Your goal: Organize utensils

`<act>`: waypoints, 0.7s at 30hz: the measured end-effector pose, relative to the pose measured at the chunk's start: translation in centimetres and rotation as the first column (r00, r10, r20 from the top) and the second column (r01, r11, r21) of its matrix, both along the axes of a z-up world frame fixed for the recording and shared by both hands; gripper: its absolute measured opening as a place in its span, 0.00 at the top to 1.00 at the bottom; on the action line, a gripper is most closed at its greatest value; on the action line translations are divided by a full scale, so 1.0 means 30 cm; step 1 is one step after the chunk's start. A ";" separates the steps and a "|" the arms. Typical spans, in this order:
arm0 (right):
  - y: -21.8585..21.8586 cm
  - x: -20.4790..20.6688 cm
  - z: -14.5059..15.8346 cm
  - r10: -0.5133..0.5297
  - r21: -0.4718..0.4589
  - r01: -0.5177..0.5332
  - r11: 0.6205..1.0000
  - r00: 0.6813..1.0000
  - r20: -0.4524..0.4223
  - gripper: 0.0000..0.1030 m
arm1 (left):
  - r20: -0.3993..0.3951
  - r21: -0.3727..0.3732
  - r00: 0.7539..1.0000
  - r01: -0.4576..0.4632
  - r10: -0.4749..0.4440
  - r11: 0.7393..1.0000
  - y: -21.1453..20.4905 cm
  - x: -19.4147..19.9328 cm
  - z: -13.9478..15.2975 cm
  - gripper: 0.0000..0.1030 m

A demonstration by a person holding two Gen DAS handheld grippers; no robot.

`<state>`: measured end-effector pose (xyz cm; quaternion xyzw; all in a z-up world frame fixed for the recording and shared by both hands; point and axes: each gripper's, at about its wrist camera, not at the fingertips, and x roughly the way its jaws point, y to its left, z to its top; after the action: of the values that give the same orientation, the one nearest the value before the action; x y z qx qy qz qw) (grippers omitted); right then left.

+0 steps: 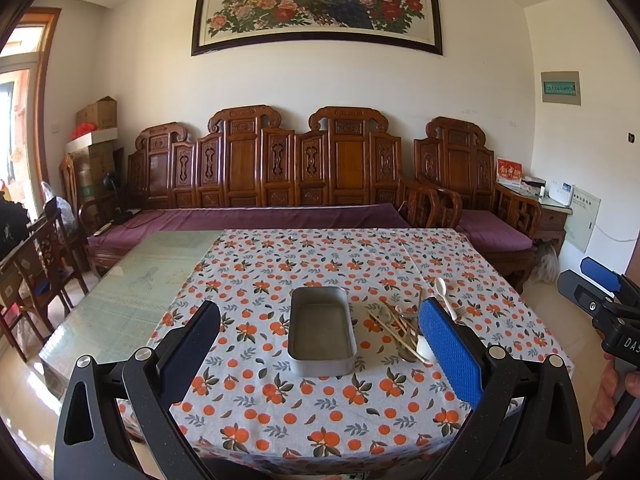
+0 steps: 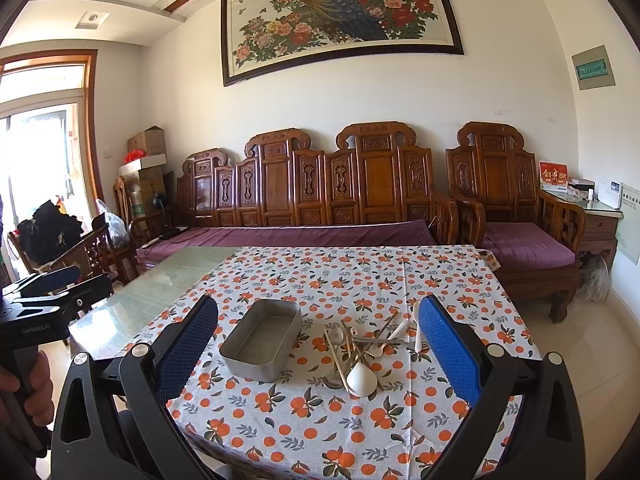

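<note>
Both grippers wide open, empty: left gripper (image 1: 320, 354), right gripper (image 2: 318, 354). Utensil pile (image 2: 360, 350) lies on counter right of empty metal tray (image 2: 262, 338), nearer right gripper, chopsticks pointing roughly away

On the tablecloth (image 2: 360, 280), the utensil heap (image 2: 360, 352) lies right of the tray (image 2: 260, 344).

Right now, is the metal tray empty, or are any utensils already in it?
Empty. The metal tray shows only its bare bottom in both views; the utensils lie piled on the tablecloth beside it.
</note>
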<state>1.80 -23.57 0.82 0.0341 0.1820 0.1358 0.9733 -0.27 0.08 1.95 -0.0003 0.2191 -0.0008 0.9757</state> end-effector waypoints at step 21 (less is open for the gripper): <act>-0.052 0.147 -0.183 0.013 -0.004 -0.014 1.000 0.995 -0.103 0.10 | -0.150 0.036 0.987 0.068 -0.062 0.997 -0.033 0.162 -0.204 0.06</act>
<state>6.22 -25.13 -4.67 0.0375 0.2326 0.1399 0.9617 4.59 -0.90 -4.16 0.0268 0.2912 -0.0280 0.9559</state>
